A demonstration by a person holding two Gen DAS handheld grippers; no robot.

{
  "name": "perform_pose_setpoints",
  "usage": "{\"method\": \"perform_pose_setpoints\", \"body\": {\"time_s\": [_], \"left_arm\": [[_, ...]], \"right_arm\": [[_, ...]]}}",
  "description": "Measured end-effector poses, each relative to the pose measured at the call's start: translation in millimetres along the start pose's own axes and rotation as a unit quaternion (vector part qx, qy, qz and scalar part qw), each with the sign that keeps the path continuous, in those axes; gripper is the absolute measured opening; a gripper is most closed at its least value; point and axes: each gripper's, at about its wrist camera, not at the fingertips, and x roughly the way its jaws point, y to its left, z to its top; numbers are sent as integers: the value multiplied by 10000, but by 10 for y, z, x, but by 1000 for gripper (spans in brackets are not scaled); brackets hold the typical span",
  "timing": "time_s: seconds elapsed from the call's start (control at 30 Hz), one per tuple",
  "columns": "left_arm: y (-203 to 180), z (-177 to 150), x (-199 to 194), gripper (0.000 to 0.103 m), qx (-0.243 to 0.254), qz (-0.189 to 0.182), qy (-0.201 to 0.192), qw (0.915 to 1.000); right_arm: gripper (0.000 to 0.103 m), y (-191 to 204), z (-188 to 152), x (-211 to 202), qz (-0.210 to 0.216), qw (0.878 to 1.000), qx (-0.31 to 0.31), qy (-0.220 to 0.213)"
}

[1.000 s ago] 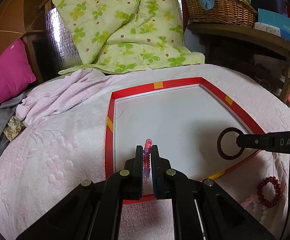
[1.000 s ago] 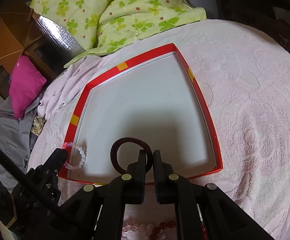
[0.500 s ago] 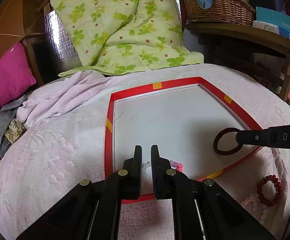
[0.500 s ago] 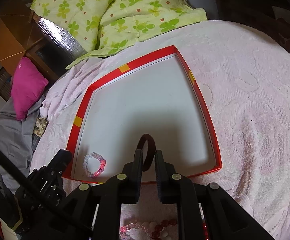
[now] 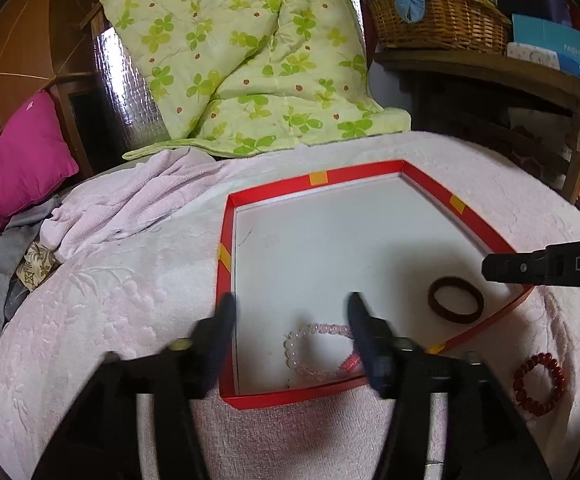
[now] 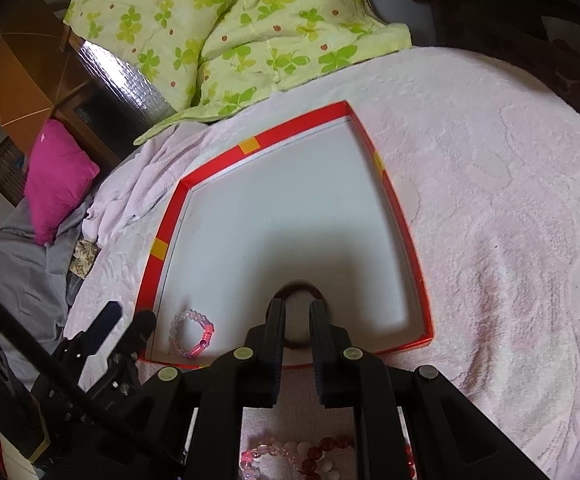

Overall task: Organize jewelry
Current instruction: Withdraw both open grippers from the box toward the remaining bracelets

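Note:
A red-rimmed box lid [image 5: 314, 178] [image 6: 249, 146] with a white floor lies on a pink blanket. A pale pink bead bracelet [image 5: 314, 350] [image 6: 191, 334] lies in its near left corner. A dark brown ring bracelet [image 5: 456, 300] [image 6: 300, 288] lies flat near its right edge. My left gripper [image 5: 292, 304] is open wide and empty, hovering above the bead bracelet. My right gripper [image 6: 297, 310] is slightly open and empty, just behind the brown ring; it also shows in the left wrist view [image 5: 502, 268]. A dark red bead bracelet [image 5: 540, 384] lies on the blanket outside the lid.
More pink and red bead bracelets [image 6: 290, 460] lie on the blanket beneath my right gripper. A green floral quilt [image 5: 241, 56], a magenta cushion [image 5: 25, 156] and a wicker basket [image 5: 438, 16] on a wooden shelf stand behind the lid.
My left gripper let go of the pink bead bracelet into the lid and opened wide. My right gripper released the brown ring, which now lies flat in the lid.

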Motion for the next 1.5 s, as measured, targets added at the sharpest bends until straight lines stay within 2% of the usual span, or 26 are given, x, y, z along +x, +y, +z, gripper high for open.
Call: {"method": "perform_pose_setpoints", "body": {"time_s": [0.07,0.1,0.17,0.23,0.3,0.47,0.6,0.8,0.93,1.0,1.1,1.27,1.4,1.5], "left_arm": [[78,29,-43,68,-149,-77,-88,9998],[146,47,-65,73,-287,-129,-131,9994],[305,66,-97,79,-633,-189,-205,9976],[518,66,-80,80,-1088,-163,-178,9938],[678,35,-19,81,-1425,-125,-46,9897],[971,-110,187,81,-2065,-103,368,9777],[1018,-264,324,81,-2479,-605,728,9642],[916,-333,402,81,-2623,-1251,890,9527],[806,-339,408,81,-2551,-1697,969,9470],[743,-335,393,80,-2461,-1871,973,9460],[646,-310,361,79,-2189,-1735,953,9555],[664,-312,318,79,-2249,-1846,921,9523],[590,-326,230,79,-1944,-1728,895,9614],[571,-360,199,79,-1869,-1692,930,9632]], "right_arm": [[14,-53,24,-62,8,9999,70,-108],[16,-95,42,-91,18,9998,137,-151],[28,-193,77,-150,20,9992,315,-248],[47,-338,108,-212,-32,9976,588,-378],[51,-441,131,-236,-86,9960,769,-458],[51,-590,165,-148,-162,9947,972,-309],[51,-650,167,-42,-218,9942,1036,-208],[51,-654,169,91,-305,9950,928,-215],[36,-592,160,188,-260,9969,735,-144],[36,-525,145,210,-384,9975,570,-168],[36,-450,129,215,-592,9974,342,-206],[35,-442,125,207,-662,9972,264,-226],[35,-412,104,193,-809,9963,128,-271],[35,-393,74,181,-892,9957,5,-267]]}}
